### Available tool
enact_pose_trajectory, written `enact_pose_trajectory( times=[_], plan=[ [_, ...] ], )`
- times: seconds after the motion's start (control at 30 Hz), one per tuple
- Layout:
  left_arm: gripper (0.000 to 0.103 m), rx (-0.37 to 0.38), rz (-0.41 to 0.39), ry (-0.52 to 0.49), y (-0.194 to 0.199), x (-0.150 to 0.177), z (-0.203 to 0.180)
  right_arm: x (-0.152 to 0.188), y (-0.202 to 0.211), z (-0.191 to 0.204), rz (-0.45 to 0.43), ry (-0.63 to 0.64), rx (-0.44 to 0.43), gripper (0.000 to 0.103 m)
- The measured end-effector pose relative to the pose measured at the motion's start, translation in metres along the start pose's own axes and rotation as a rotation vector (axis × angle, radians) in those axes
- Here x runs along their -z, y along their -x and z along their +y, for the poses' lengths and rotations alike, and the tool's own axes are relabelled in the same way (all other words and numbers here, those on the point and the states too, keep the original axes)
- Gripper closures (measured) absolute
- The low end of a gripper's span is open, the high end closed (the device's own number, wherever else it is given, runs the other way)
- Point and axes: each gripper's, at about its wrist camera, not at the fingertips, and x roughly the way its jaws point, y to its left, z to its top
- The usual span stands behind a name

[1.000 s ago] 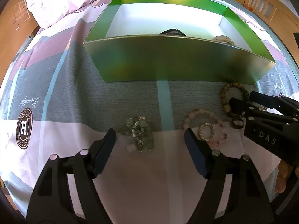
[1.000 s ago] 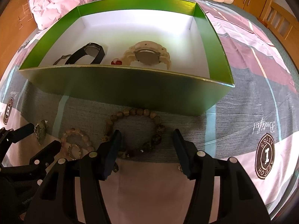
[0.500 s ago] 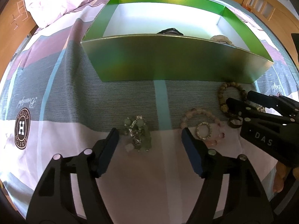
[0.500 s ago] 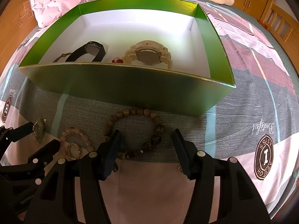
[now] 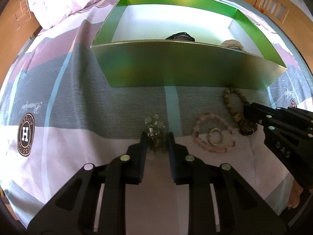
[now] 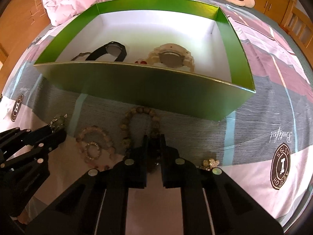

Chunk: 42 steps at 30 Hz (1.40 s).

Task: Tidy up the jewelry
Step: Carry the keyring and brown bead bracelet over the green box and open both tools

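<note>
Your left claw (image 5: 156, 139) is closing on the green-bead bracelet (image 5: 154, 129), pads pressing it on the bed (image 5: 68, 101). Your right claw (image 6: 153, 145) is clamped on the brown-bead bracelet (image 6: 125, 126), just before the green box (image 6: 137, 86).

Ahead of both tools, the green box (image 6: 148, 90) looks like glossy card, white and matt inside. The bedsheet (image 5: 78, 101) beneath is matt woven cloth. The brown bead bracelet (image 6: 137, 117) looks dull, wood-like; the ring (image 5: 215, 136) looks like shiny metal.

two watches (image 6: 114, 51), three bead bracelets (image 6: 93, 137), one green box (image 6: 146, 86).
</note>
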Motion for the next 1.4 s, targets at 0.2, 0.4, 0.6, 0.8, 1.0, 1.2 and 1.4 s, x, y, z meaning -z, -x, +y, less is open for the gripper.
enact_pose_trajectory(
  times=[0.2, 0.4, 0.6, 0.8, 1.0, 1.2, 1.4],
  plan=[
    [0.083, -0.012, -0.050, 0.013, 0.018, -0.001, 0.002, 0.002, 0.028, -0.005, -0.071, -0.024, -0.041, 0.093],
    [0.083, -0.014, -0.106, 0.028, 0.032, -0.005, 0.007, -0.001, 0.055, 0.001, -0.198, 0.001, -0.063, 0.093],
    [0.083, 0.037, -0.151, 0.042, 0.047, -0.012, 0.014, -0.012, 0.076, 0.000, -0.310, -0.005, -0.106, 0.093],
    [0.083, 0.171, -0.180, 0.134, 0.063, -0.037, 0.042, -0.029, 0.097, -0.019, -0.392, -0.077, -0.150, 0.093],
    [0.083, 0.248, -0.215, 0.159, 0.070, -0.072, 0.045, -0.043, 0.103, -0.037, -0.460, -0.138, -0.172, 0.092],
    [0.083, 0.250, -0.185, 0.147, 0.048, -0.098, 0.037, -0.059, 0.094, -0.043, -0.451, -0.152, -0.161, 0.092],
    [0.077, 0.228, -0.121, 0.153, 0.016, -0.104, 0.036, -0.064, 0.067, -0.045, -0.364, -0.159, -0.133, 0.086]
  ],
)
